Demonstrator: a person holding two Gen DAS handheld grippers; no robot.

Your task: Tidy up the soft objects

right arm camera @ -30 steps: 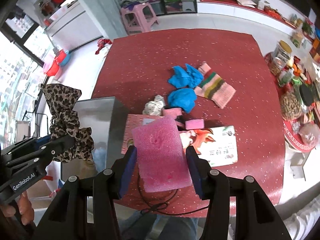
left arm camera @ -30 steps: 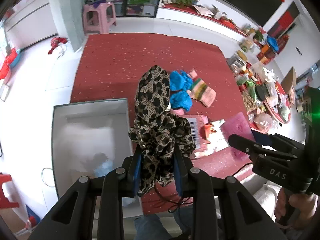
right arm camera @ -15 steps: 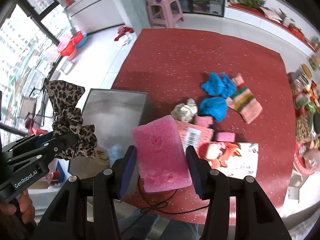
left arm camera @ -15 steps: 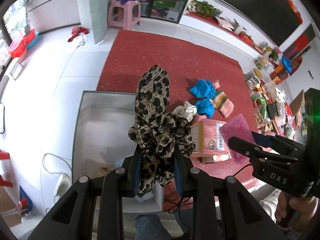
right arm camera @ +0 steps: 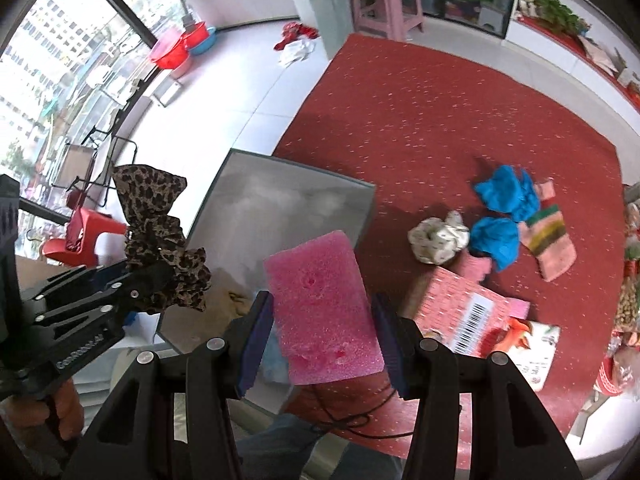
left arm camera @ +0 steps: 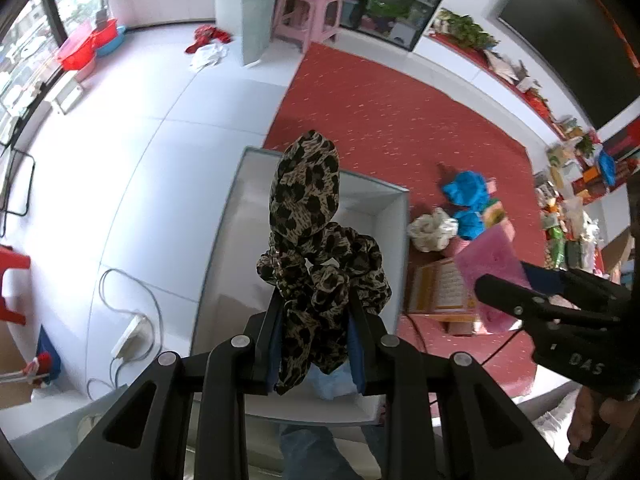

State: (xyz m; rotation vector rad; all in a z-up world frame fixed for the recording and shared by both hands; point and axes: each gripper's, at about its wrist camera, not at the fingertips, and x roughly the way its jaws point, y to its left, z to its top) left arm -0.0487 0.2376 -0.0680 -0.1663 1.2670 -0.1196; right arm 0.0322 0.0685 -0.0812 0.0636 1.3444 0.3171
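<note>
My left gripper point(left arm camera: 316, 344) is shut on a leopard-print scrunchie point(left arm camera: 310, 232) and holds it above the open white box point(left arm camera: 394, 208). My right gripper point(right arm camera: 324, 340) is shut on a pink foam sponge point(right arm camera: 320, 304), held over the box's near right corner point(right arm camera: 360, 216). Each gripper also shows in the other view: the right one with the sponge point(left arm camera: 492, 264), the left one with the scrunchie point(right arm camera: 160, 236). Blue cloths point(right arm camera: 504, 208), a striped sock point(right arm camera: 550, 240) and a spotted white cloth point(right arm camera: 438, 238) lie on the red mat point(right arm camera: 440, 112).
A pink cardboard box point(right arm camera: 460, 308) and a printed packet point(right arm camera: 528, 344) lie on the mat near the white box. A black cable point(right arm camera: 352, 420) runs along the mat's near edge. A power strip point(left arm camera: 132, 332) lies on the white floor left of the box. Clutter point(left arm camera: 568, 216) lines the mat's right side.
Both grippers have swung left with their loads, from over the mat's objects to over the white box. Their grips have not changed.
</note>
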